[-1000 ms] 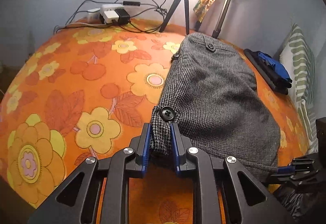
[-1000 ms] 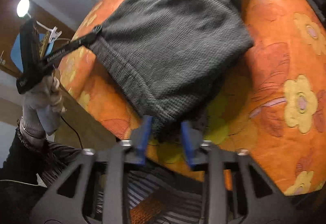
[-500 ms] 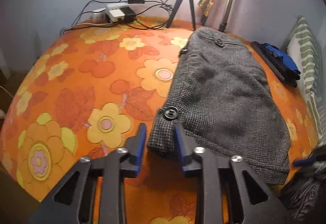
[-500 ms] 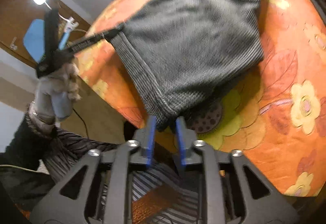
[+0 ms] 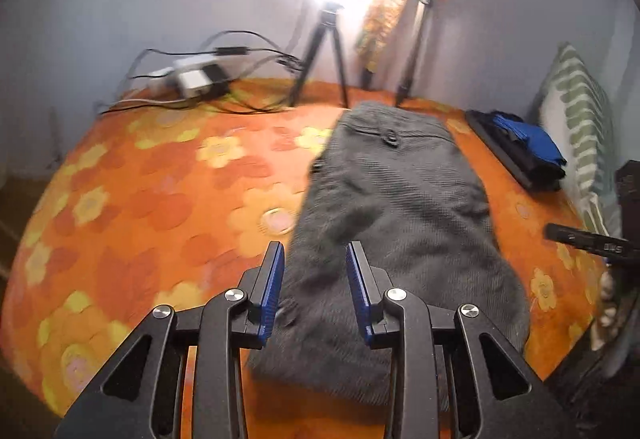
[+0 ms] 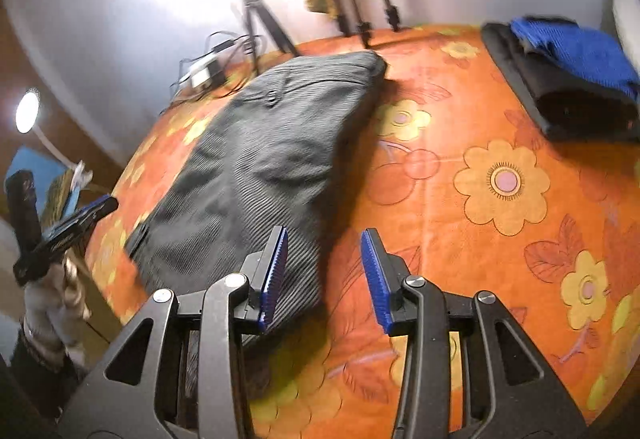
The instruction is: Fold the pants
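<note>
Both our tongs, left gripper (image 5: 315,289) and right gripper (image 6: 324,275), released, jaws just opening above folded pants (image 5: 400,223).

1. You have an orange flowered bedspread (image 5: 168,199) covering the bed.
2. At its far edge sit a white power strip (image 5: 196,79) with tangled cables and a black tripod (image 5: 324,51).
3. Near the right edge lies a folded black and blue pile (image 6: 568,71), beside a striped pillow (image 5: 580,127).
</note>
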Motion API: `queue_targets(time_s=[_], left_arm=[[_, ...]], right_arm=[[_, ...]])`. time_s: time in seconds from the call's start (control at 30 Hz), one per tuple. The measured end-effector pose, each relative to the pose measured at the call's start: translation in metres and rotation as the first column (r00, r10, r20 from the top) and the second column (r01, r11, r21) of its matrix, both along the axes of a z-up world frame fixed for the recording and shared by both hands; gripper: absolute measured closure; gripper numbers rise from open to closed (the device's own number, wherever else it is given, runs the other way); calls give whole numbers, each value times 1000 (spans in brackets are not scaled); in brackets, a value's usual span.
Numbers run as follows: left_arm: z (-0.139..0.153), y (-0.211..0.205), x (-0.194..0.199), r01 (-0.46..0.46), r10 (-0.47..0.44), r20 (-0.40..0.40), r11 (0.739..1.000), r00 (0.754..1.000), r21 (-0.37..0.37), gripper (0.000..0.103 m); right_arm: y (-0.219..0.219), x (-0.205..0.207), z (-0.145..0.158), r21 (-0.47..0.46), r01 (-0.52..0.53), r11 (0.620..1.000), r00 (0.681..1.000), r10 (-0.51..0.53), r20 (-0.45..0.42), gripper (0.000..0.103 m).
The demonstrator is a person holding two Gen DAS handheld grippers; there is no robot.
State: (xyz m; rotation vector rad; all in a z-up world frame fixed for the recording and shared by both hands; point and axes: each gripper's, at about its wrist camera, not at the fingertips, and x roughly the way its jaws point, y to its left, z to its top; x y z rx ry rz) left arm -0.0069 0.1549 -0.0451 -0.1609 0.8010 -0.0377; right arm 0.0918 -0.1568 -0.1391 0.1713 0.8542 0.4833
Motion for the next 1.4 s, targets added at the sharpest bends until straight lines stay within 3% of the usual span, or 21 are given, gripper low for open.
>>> queue_targets(time_s=[0.2,0.33,0.43,0.57,0.67,0.7,0.8,0.9,1.0,1.07,1.13,1.2,1.33,1.4], left_arm=[[-20,-1,49,5,-8,-70,999,998,-41,73],[-33,-9,64,22,-17,-97,999,995,45,73],[-45,-6,72,17,-12,-131,999,991,37,73],[-55,-1,78,8,-4,-160,1000,987,29,73],[-58,2,80,10,-5,-163,1000,987,28,73],[-60,3,80,10,-6,-167,1000,986,27,73],[-70,7,79,9,-4,-185,1000,983,27,72],[-75,7,80,20,-16,-191,1000,981,22,72],[-70,10,81,32,-30,-184,999,982,5,72],[-63,16,86,40,-47,-172,998,984,-42,72],[-58,24,93,41,-54,-155,995,986,-87,71],[-56,28,103,45,-62,-146,993,987,-111,61],[-63,25,126,106,-140,-177,976,974,-191,59],[-69,19,135,128,-172,-217,971,961,-200,48]], right_arm=[[-5,44,-25,78,-2,997,996,8,-83,55],[-6,79,-37,174,23,985,987,5,-163,55],[-5,100,-49,263,40,964,973,22,-229,55],[11,111,-57,289,23,957,963,57,-263,55],[27,111,-53,253,-20,967,967,82,-240,55],[32,110,-51,230,-31,973,971,84,-224,61],[44,111,-43,171,-61,983,980,92,-179,94],[43,111,-35,101,-21,995,991,34,-132,95],[39,108,-33,134,-14,991,989,33,-142,95],[36,104,-31,144,-29,989,988,50,-145,91],[30,101,-30,152,-34,988,989,55,-140,67],[23,96,-31,183,-39,982,987,66,-147,51],[29,86,-37,148,-96,984,981,119,-152,49],[33,83,-40,128,-115,985,979,134,-154,49]])
